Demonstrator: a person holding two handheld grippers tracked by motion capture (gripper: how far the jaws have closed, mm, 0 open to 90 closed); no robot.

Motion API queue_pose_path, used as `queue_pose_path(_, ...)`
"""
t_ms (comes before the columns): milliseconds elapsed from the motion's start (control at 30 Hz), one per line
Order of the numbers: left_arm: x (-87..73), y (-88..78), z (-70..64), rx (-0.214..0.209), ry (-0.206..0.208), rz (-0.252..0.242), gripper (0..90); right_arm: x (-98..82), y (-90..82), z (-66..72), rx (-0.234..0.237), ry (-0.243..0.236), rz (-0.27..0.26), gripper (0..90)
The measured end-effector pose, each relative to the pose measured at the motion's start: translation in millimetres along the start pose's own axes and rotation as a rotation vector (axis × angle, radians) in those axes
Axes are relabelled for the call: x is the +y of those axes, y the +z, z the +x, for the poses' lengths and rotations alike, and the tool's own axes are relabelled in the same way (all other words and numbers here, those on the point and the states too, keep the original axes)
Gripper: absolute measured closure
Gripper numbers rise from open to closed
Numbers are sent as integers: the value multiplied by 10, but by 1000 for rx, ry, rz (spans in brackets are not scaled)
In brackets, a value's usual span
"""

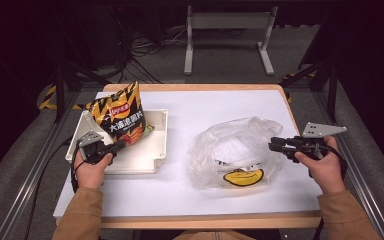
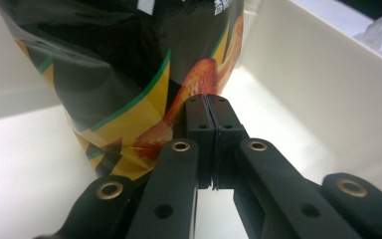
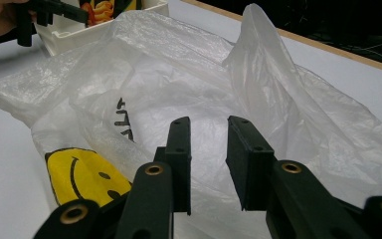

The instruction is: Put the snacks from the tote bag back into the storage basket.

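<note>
High cam overhead facing fwd, tong cams close-up, both share plastic bag (image 1: 240,150).

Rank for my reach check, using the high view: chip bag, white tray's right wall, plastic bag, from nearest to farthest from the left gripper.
From the left gripper:
1. Chip bag, at its jaws, in the tray.
2. Tray's right wall, right of it.
3. Plastic bag, mid-table, farthest right.

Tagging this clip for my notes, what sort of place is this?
Probably a lab recording bench: a white-topped table amid dark curtains, loose floor cables, and hand-held grippers working a chip bag and a plastic bag.
</note>
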State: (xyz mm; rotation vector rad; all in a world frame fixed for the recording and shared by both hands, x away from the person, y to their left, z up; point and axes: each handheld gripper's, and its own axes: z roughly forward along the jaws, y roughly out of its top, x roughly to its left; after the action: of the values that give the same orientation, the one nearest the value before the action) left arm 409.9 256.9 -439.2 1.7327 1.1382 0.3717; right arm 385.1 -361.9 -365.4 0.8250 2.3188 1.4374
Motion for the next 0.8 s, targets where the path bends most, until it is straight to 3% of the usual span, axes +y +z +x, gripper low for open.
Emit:
queue_pose_path(167, 3, 13, 39, 24, -8, 1, 895, -9, -15, -9, -8, 3, 0, 715)
queue_pose_path(333, 27, 7, 72, 91, -7, 25, 892, -6, -14, 0, -7, 2, 1, 711)
queue_pose_path(800, 73, -5, 256, 216, -78, 26, 883, -12, -10, -6, -9, 1, 3, 708)
